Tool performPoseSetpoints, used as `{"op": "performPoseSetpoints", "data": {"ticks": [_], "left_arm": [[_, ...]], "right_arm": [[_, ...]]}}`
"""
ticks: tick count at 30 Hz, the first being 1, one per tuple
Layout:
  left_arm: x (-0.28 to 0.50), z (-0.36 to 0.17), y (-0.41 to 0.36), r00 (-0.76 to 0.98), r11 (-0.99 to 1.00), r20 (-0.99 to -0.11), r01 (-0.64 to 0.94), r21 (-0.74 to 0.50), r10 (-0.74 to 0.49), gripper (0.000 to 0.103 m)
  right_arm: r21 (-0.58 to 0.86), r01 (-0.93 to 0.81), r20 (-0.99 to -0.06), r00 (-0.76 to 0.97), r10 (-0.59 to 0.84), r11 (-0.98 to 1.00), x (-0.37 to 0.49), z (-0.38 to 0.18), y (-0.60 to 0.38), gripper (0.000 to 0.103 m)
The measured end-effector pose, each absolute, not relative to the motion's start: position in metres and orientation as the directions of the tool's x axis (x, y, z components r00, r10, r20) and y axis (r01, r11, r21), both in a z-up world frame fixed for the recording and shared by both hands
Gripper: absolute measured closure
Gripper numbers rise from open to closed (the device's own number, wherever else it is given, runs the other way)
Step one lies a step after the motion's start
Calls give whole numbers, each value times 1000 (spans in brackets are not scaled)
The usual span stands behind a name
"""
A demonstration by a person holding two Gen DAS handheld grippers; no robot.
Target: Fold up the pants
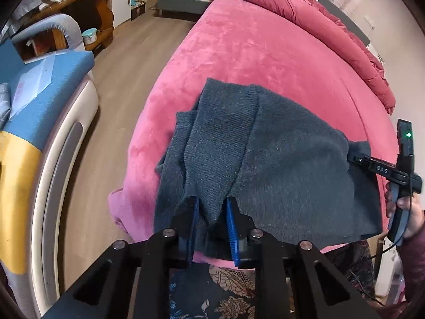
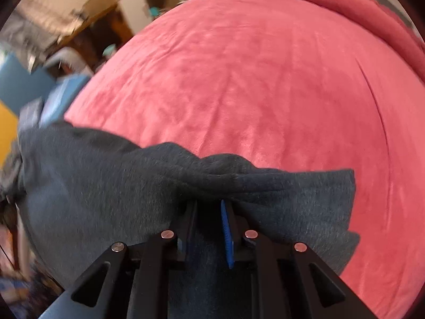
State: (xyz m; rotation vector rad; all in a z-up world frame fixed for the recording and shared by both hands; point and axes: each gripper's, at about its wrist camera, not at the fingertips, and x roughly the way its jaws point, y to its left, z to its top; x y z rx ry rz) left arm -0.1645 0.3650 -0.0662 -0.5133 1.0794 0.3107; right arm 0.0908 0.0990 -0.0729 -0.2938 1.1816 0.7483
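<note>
My left gripper (image 1: 211, 204) was pinching a bunched edge of the dark blue-grey knitted pants (image 1: 279, 164), a wedge of ribbed fabric gathered between its blue-padded fingers (image 1: 231, 226), which stood a little apart around the bunch rather than pressed flat together. Ahead of that gripper the pants lay spread over the near end of the pink plush bed cover (image 1: 239, 58), with folded layers heaped just forward and to its left and a smoother panel running off to its right. At the far right of that panel my right gripper (image 2: 208, 207) held the opposite edge — seen from its own camera, its fingers had closed on a thick roll of cloth, the fabric ridged up directly in front of them and draping to either side. Beyond the ridge there was only bare pink cover.

I judged the step to be carrying the held edge forward over the rest to make a fold. To do that well I needed both grippers level and moving together — keeping the cloth lightly taut between them so the edge stayed straight — then laying it down onto the far portion before releasing, since the soft knit looked likely to sag or slip.
</note>
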Motion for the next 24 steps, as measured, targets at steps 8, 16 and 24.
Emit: {"op": "performPoseSetpoints", "data": {"ticks": [8,16,24], "left_arm": [[-173,-33,348,507,879,-858,-442,-178,81,37],[-168,-30,338,508,902,-849,-421,-96,147,11],[-167,-48,349,489,894,-852,-445,-60,187,0]], "right_arm": [[389,-535,-834,141,533,750,71,-38,8,59],[506,-304,-807,164,567,807,69,-62,-72,43],[598,-239,-765,112,634,765,86,-92,-66,41]]}}
